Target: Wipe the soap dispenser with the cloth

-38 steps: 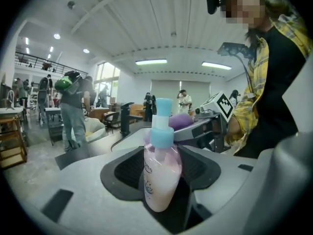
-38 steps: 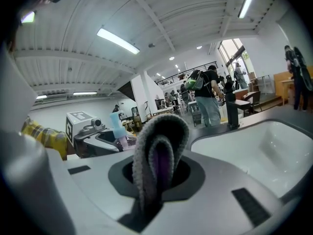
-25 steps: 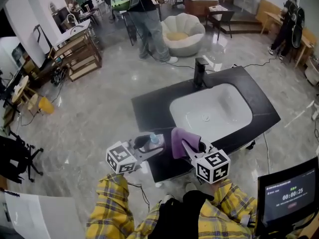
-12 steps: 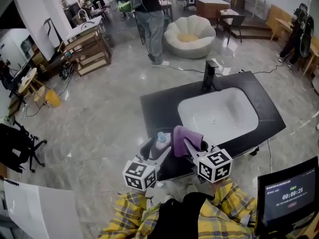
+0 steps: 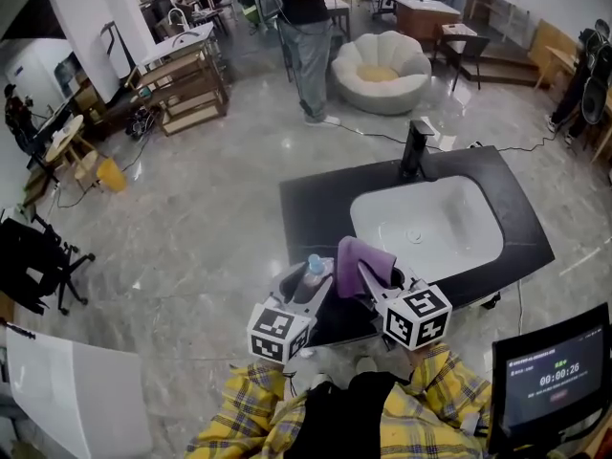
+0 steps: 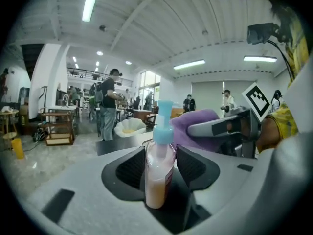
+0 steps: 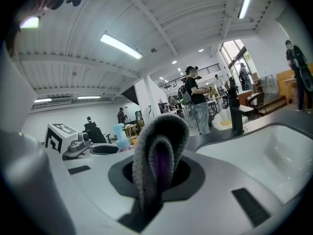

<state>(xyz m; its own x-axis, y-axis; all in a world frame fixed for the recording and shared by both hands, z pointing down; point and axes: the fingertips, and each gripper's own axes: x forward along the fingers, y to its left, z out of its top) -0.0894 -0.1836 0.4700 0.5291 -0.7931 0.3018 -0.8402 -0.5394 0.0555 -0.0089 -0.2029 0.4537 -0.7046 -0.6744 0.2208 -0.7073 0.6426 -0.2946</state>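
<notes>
The soap dispenser (image 5: 313, 270), a clear pump bottle with pinkish liquid and a blue pump head (image 6: 158, 170), stands upright between the jaws of my left gripper (image 5: 309, 283). The jaws are closing and the dark pads press on both of its sides. My right gripper (image 5: 369, 280) is shut on a folded purple cloth (image 5: 357, 260), which bulges out of the jaws (image 7: 157, 164). In the left gripper view the cloth (image 6: 194, 128) sits just right of the pump head, touching or nearly so. Both grippers hover over the near-left corner of the black countertop (image 5: 317, 207).
A white sink basin (image 5: 470, 249) is set in the countertop, with a black faucet (image 5: 414, 149) behind it. A timer screen (image 5: 551, 379) is at the lower right. A person (image 5: 308, 36) stands beyond on the marble floor near a white shell-shaped seat (image 5: 382, 70).
My left gripper has swung from pointing right to pointing forward, bringing the dispenser upright and close beside the cloth. The right gripper with the cloth has stayed put.
</notes>
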